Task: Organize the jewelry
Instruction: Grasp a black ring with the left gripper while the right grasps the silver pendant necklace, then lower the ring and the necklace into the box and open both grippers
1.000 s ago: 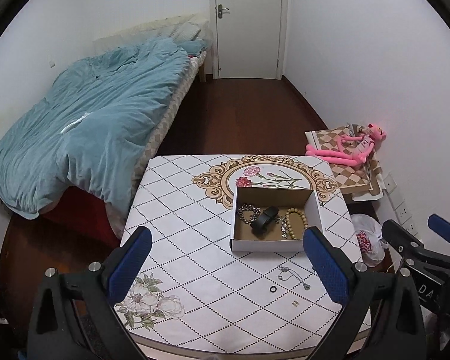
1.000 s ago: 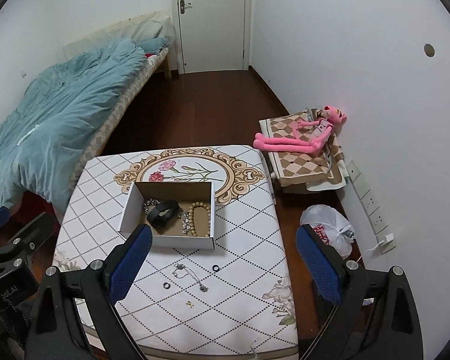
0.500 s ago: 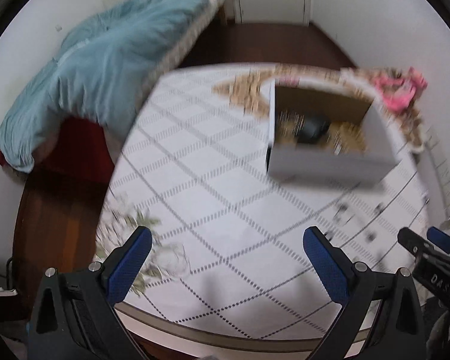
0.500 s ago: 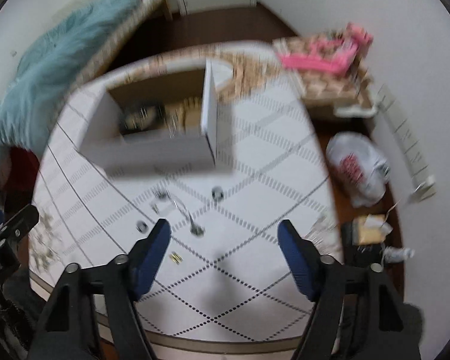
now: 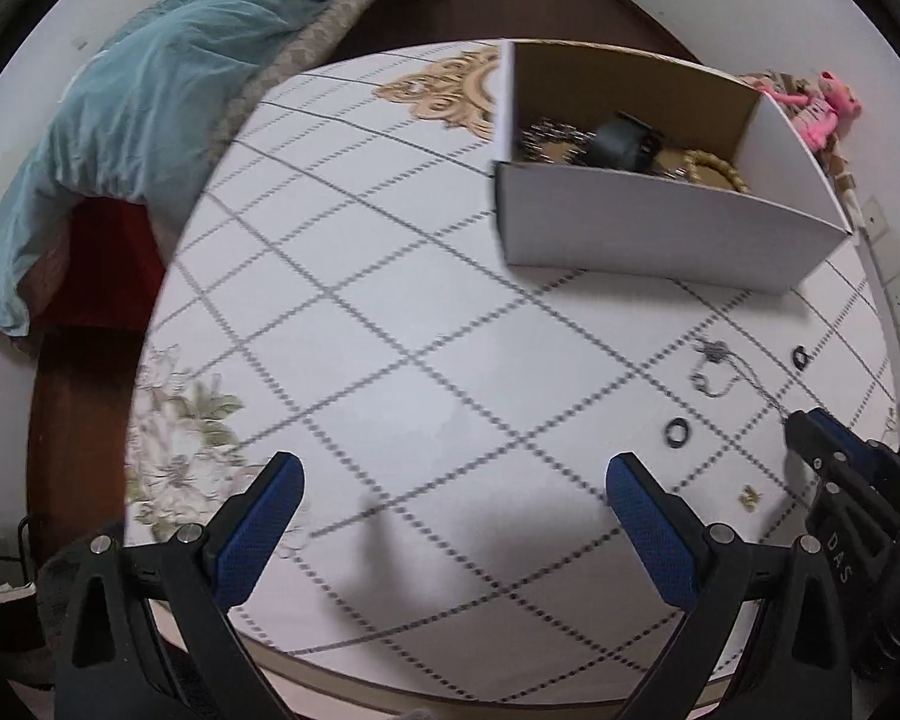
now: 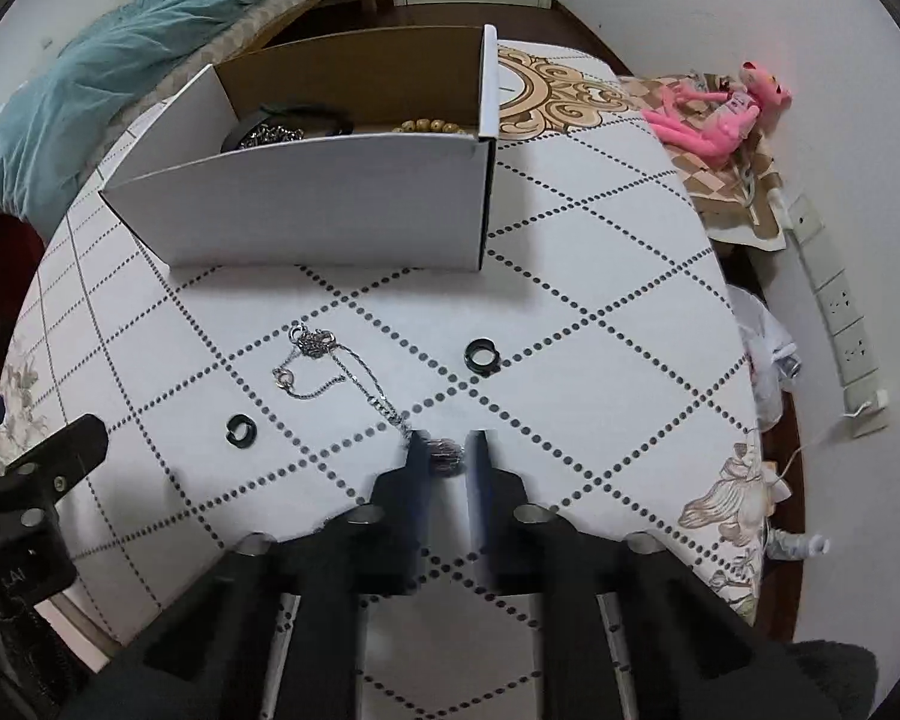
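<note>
Necklace: laid loose on the table, in front of the box.
Handling: judged light, limp, slippery; best taken at the pendant.
Right gripper: held low over the table, jaws narrowed around the pendant, not seen pressed shut.
Left gripper: held above bare table, jaws spread wide, nothing between.

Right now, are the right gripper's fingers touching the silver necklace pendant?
Cannot tell. In the right wrist view the right gripper has its blurred fingers close on either side of the silver necklace pendant, but motion blur hides contact.
</note>
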A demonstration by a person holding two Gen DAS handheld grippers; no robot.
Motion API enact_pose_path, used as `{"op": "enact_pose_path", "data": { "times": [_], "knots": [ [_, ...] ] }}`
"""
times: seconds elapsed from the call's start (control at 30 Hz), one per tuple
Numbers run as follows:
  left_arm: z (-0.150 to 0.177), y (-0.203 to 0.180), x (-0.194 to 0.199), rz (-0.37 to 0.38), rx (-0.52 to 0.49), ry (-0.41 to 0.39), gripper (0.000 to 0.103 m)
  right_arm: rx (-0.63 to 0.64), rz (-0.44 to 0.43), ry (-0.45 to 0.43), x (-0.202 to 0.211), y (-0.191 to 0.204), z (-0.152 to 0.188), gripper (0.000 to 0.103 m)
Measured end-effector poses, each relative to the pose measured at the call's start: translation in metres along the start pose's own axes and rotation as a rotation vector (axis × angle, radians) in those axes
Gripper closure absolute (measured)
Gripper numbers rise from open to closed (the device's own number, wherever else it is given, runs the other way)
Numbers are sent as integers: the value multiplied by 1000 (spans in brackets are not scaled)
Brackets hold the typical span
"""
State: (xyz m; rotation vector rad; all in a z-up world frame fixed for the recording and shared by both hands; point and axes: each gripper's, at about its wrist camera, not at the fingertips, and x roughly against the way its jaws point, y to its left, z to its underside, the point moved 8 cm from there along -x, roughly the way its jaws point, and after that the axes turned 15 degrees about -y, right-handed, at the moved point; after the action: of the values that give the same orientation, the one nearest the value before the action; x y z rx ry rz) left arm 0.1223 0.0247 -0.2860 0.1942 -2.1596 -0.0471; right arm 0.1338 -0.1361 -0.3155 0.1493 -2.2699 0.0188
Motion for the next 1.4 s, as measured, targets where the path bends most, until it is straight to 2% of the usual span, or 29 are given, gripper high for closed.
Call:
{"op": "enact_pose_path", "data": {
  "times": [0.23, 0.3, 0.37, 0.43, 0.47, 0.53, 0.57, 0.6, 0.63, 0.8, 1.0, 1.13, 1.4],
  "knots": [
    [4, -43, -7, 126, -19, 15, 1, -154, 55, 25, 10, -58, 5, 92],
    [5, -61, -7, 158, -44, 8, 5, -179, 72, 30, 13, -73, 7, 92],
    [6, -72, -8, 174, -69, 12, 17, -193, 83, 32, 15, -81, 8, 92],
    [9, -81, -11, 184, -92, 19, 41, -197, 91, 36, 14, -86, 9, 92],
    [9, -81, -15, 184, -101, 23, 48, -199, 91, 38, 14, -88, 10, 92],
    [5, -85, -14, 200, -103, 6, 69, -204, 92, 42, 13, -89, 12, 92],
    [4, -87, -12, 203, -110, -2, 75, -205, 91, 42, 12, -89, 12, 92],
    [2, -89, -11, 209, -114, -4, 88, -203, 92, 41, 12, -88, 12, 92],
    [2, -90, -10, 211, -118, -5, 93, -203, 91, 41, 12, -88, 13, 92],
    [-5, -88, -6, 217, -120, -28, 93, -208, 71, 32, 14, -83, 8, 92],
    [-12, -76, 12, 236, -97, -69, 93, -203, 13, -14, 37, -67, -13, 92],
    [-22, -62, 33, 259, -61, -98, 93, -199, -56, -59, 61, -51, -41, 92],
    [-79, -37, 65, 324, 10, -137, 93, -178, -185, -151, 108, -27, -112, 92]
  ]
}}
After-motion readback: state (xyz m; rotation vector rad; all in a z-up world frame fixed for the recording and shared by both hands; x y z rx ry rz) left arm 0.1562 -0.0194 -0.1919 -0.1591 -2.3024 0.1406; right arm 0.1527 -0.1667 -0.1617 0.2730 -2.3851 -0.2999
